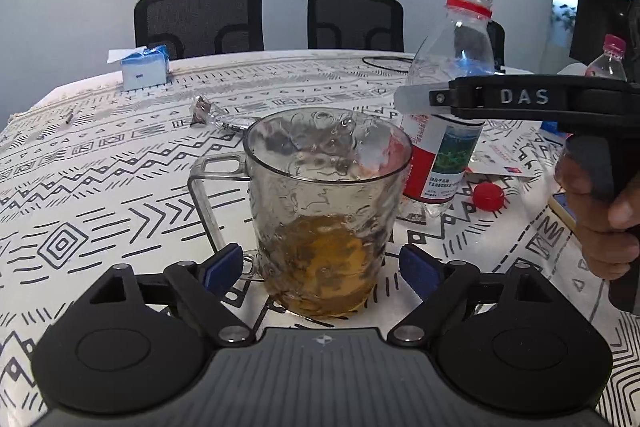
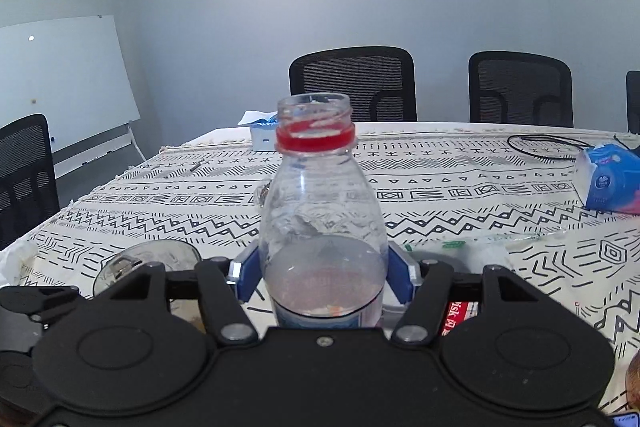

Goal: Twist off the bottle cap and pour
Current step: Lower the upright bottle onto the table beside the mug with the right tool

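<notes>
On the patterned table (image 1: 100,163), toward its near edge, stands the mug (image 1: 324,211), just in front of the left gripper (image 1: 322,269); that gripper's blue pads sit on either side of the mug's base with a gap showing at each side, so the jaws stand wide and press on nothing. Right of the mug and a little further from the near edge is the bottle (image 1: 444,131), upright or nearly so, clamped round its middle by the right gripper (image 2: 322,281), whose pads press on both sides of the body; whether the bottle's foot rests on the table or hangs just above it I cannot tell. The red cap (image 1: 489,195) lies on the table close by the bottle's foot, toward the right edge.

By my reading the task is almost done: the cap is off, the neck is open, and the mug holds an amber liquid in its lower part. The bottle looks close to empty from the left view; the right view is too cloudy low down to say whether any liquid remains. What is left seems to be only setting the bottle down and letting go.

The bottle is clear, thin plastic with a red ring under its threaded mouth and a red, white and green label; droplets cling inside its shoulder.
</notes>
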{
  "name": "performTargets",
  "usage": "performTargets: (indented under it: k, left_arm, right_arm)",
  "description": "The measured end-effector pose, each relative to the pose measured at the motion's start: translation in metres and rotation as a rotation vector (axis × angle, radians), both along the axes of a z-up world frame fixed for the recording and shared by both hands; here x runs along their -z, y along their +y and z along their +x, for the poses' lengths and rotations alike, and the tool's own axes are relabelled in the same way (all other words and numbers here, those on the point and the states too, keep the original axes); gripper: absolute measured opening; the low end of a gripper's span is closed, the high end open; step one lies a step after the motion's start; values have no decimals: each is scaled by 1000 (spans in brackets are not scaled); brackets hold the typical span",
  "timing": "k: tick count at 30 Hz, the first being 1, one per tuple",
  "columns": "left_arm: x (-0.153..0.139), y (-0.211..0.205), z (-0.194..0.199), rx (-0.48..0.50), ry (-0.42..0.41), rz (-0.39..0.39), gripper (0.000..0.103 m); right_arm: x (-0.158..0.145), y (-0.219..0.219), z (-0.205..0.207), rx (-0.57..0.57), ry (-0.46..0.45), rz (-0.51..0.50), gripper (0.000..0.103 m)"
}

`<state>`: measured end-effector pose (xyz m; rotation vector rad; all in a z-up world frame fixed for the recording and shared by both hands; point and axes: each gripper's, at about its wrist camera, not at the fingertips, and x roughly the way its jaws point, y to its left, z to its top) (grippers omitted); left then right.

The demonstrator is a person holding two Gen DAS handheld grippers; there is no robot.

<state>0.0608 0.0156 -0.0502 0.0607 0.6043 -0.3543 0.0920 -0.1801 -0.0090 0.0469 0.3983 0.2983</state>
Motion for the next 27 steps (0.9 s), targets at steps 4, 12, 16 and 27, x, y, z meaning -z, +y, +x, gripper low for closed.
performTargets:
  k: [4, 12, 16, 27]
  left_arm:
    - [0, 2, -10, -8, -3, -11, 86]
    - [-14, 11, -37, -78, -73, -64, 87]
    - [-18, 14, -45, -97, -96, -73, 87]
    - [-14, 22, -43, -101, -103, -93, 87]
  right_arm:
    - [-2, -1, -1, 2, 6, -14, 70]
    - [-11, -7, -10, -7, -21, -8, 74]
    - [-11, -5, -15, -21, -61, -34, 59]
    - [-37, -10, 2, -132, 20, -107, 47]
